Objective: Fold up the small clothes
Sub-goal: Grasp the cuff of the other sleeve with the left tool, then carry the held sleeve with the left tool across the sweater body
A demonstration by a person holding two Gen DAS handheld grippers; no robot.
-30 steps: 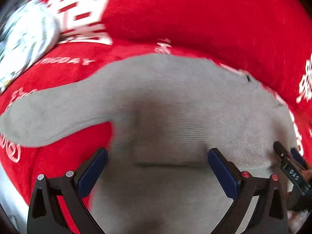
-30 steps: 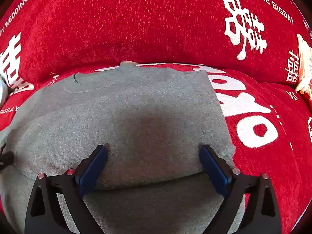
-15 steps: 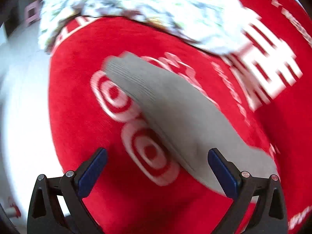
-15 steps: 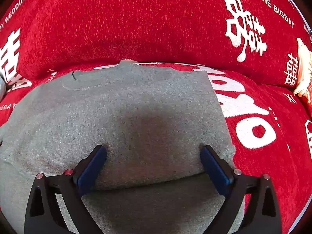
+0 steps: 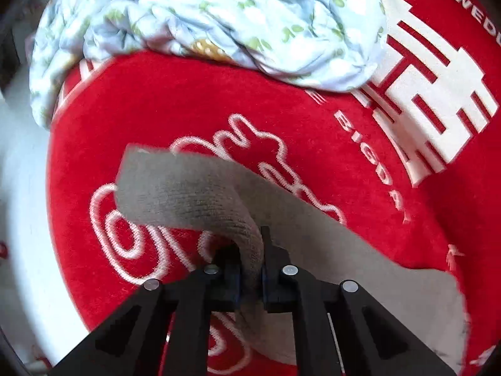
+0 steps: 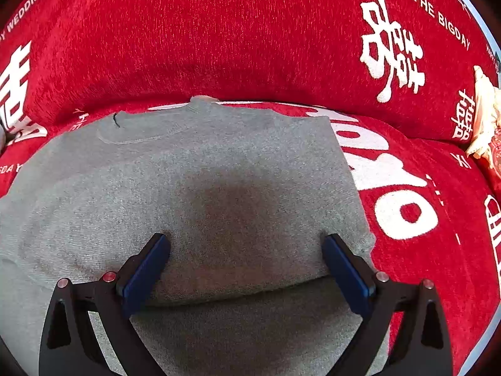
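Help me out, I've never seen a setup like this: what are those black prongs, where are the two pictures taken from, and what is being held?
No robot here: a person holds a two-fingered tool in each hand, each carrying a wide-angle camera looking along its fingers. One picture comes from the left tool, shut on the sleeve of a grey sweater. The other comes from the right tool, open above the sweater's body, holding nothing. The sweater lies on a red cover with white lettering. A crumpled pale flowered cloth lies further back.
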